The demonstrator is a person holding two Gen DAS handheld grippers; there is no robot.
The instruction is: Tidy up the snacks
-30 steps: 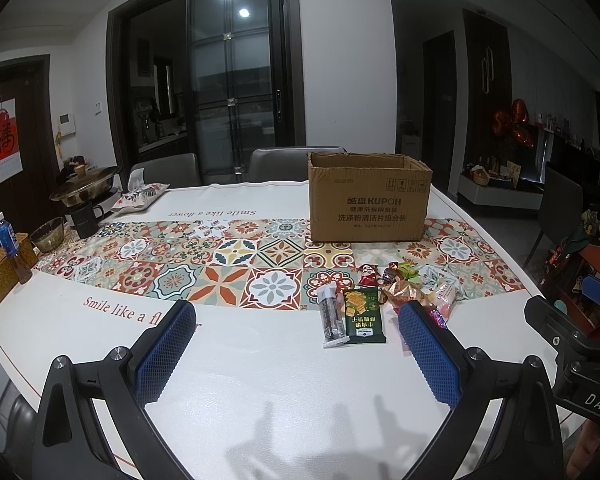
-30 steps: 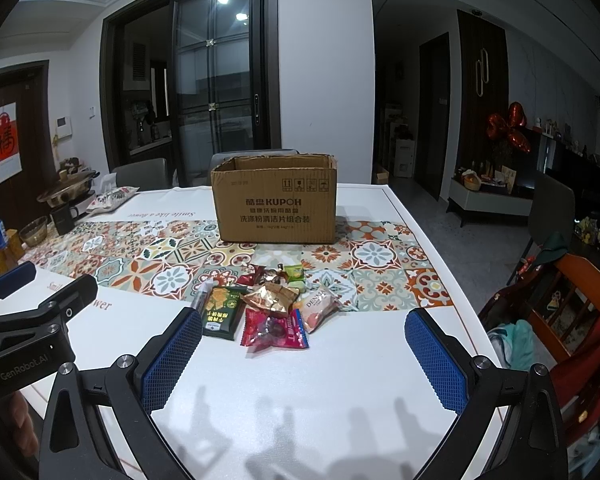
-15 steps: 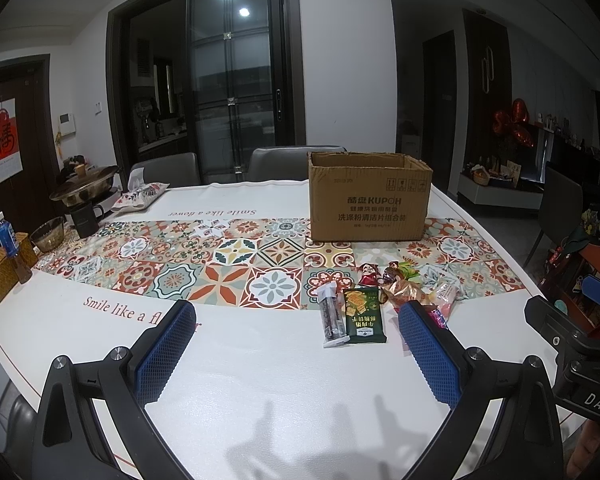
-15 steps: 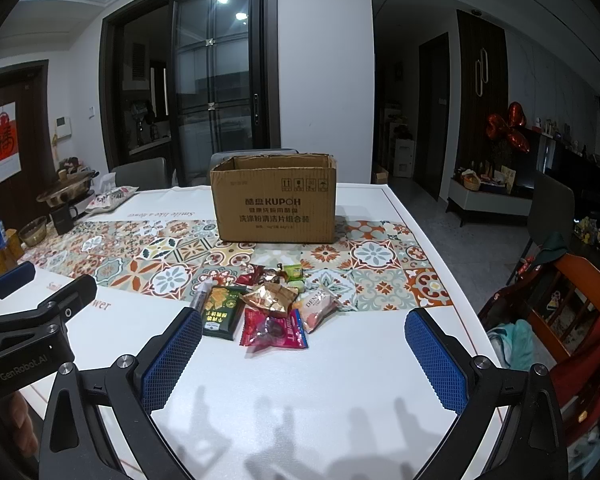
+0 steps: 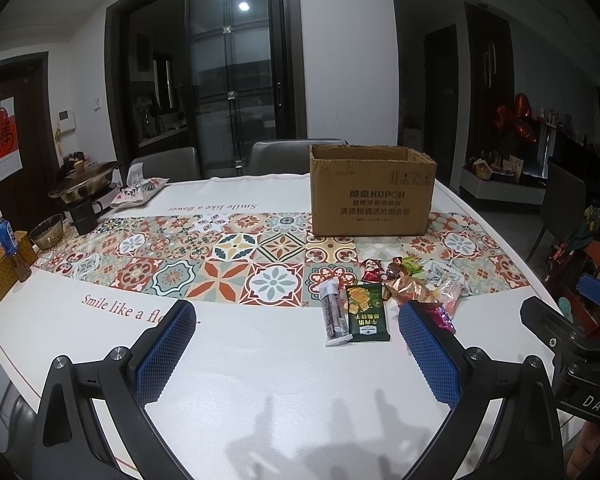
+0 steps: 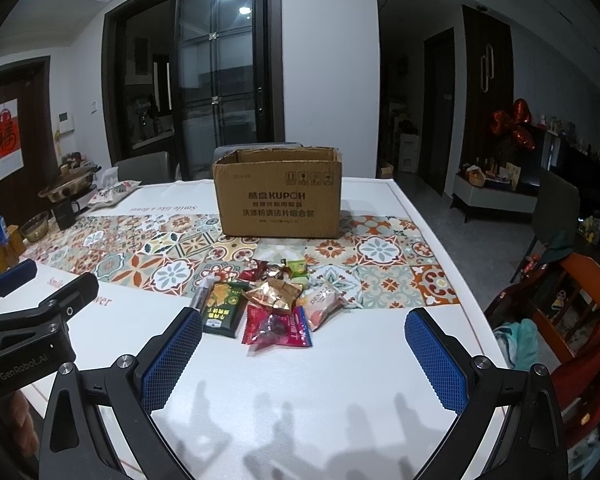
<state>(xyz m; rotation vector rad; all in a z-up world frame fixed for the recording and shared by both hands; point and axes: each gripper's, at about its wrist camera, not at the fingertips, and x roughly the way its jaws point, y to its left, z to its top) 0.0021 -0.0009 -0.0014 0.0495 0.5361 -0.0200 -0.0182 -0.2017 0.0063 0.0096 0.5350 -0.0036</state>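
**Snack sorting: nothing yet boxed**

Snack pile: loose packets heaped on the worktop, near side of the patterned runner. Cardboard box: open, just beyond the pile; contents hidden. Left hand-held gripper: jaws wide, empty, left of the pile. Right hand-held gripper: jaws wide, empty, facing the pile. Judged at the start; every packet remains.
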